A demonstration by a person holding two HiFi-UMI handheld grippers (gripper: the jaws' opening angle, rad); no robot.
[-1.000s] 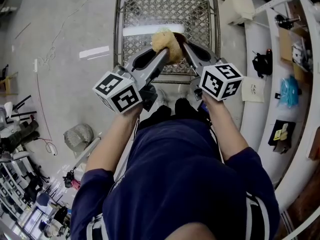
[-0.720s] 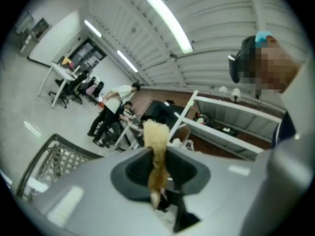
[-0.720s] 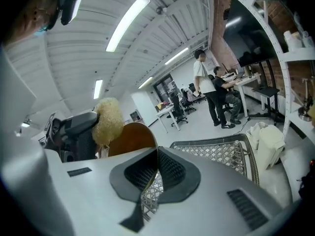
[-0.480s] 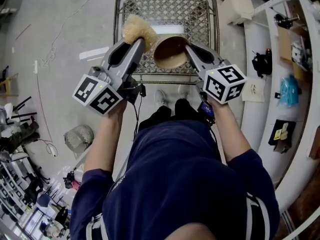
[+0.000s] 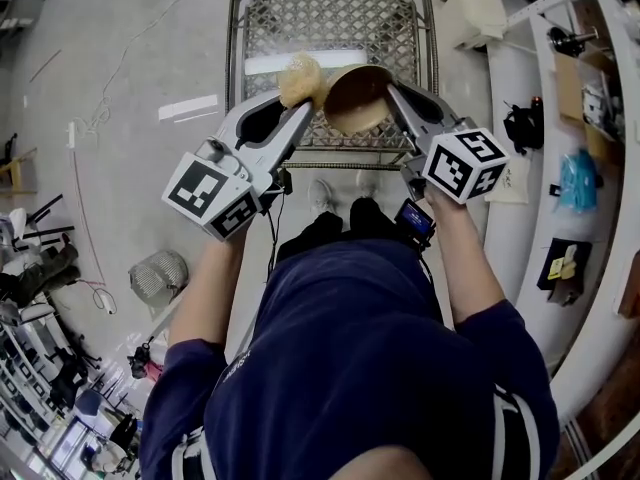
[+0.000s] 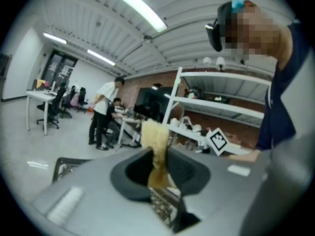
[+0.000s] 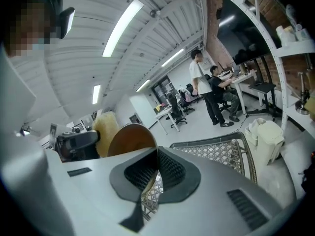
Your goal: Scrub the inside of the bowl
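Seemingly we are mid-scrub at best: the sponge (image 5: 301,78) sits against the rim of the bowl (image 5: 357,98), not inside it, so the inner wall is left to do. Our left tool (image 5: 302,103) is clenched on the sponge. Our right tool (image 5: 392,92) pinches the bowl's edge, up over the wire cart (image 5: 330,18).

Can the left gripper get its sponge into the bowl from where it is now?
Probably yes. The sponge in the left gripper sits right beside the rim of the bowl. The right gripper holds the bowl with its inside exposed, and nothing stands between them.
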